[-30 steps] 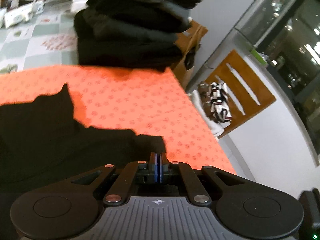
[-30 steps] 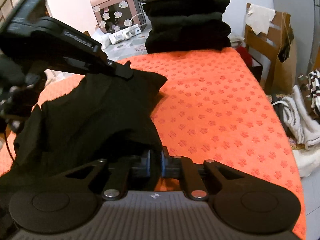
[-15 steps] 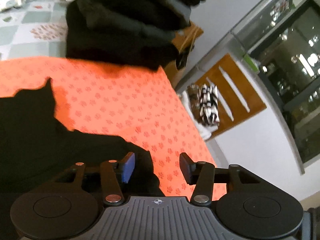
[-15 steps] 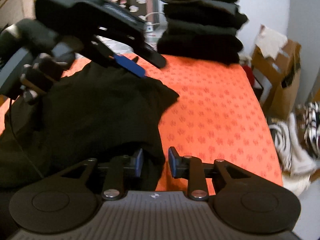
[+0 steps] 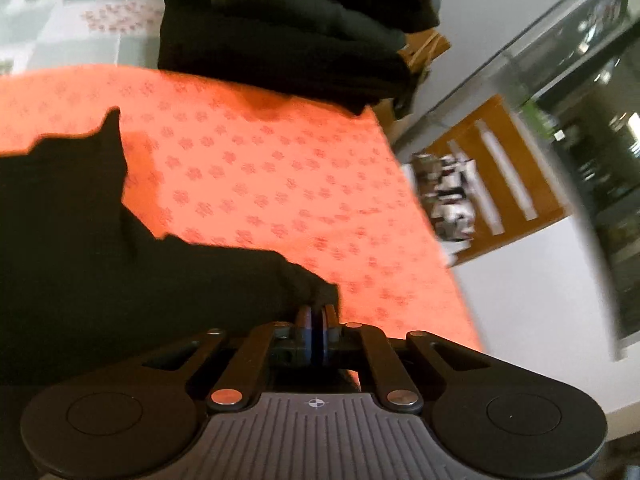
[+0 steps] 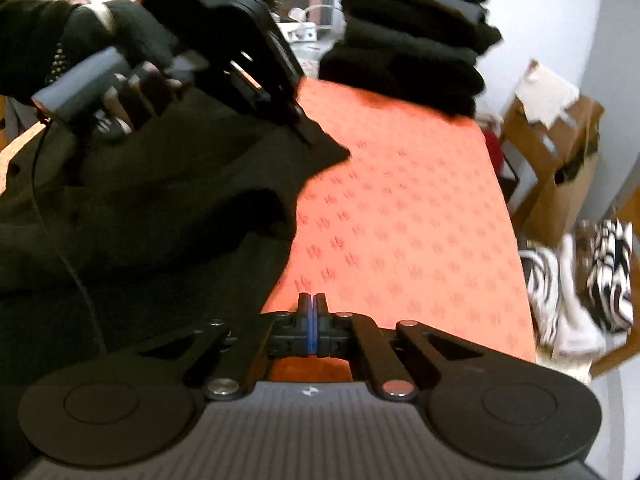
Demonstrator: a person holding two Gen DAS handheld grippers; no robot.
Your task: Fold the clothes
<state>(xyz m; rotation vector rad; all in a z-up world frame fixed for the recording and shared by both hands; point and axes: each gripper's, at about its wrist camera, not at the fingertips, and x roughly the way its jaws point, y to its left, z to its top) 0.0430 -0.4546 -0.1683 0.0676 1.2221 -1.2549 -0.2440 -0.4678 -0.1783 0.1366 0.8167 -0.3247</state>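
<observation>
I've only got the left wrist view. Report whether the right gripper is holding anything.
Observer: Nothing. The right gripper has its fingers shut and empty, over bare orange tablecloth.
Operator: Tell me where the cloth sits from there.
Observer: The black garment lies bunched just left of those fingers, not between them.
Operator: Check my left grip from outside.
Observer: The left gripper is pinching the garment's pointed far corner.
</observation>
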